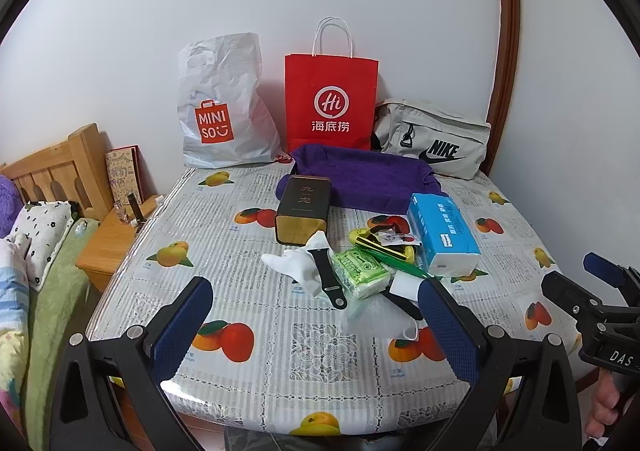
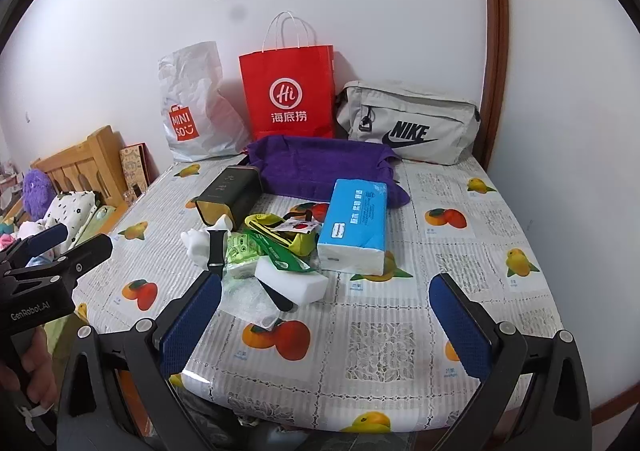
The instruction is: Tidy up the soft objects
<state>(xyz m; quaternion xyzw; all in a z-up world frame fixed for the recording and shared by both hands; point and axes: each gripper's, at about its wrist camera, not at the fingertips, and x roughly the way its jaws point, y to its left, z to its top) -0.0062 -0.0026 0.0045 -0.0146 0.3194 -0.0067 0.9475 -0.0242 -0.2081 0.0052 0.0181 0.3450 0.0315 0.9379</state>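
We hold the left gripper low over the near edge of the table, its blue-padded jaws spread wide with nothing between them, and the right gripper sits the same way, wide apart and empty. The soft things lie in a heap at the table's middle: a white sock under a black watch strap, a green tissue pack beside it, a white sponge block in front, and a blue tissue pack to the right. Behind the heap lies a purple towel, with a dark tin box on its left. A white Miniso bag, a red paper bag and a grey Nike bag stand against the wall.
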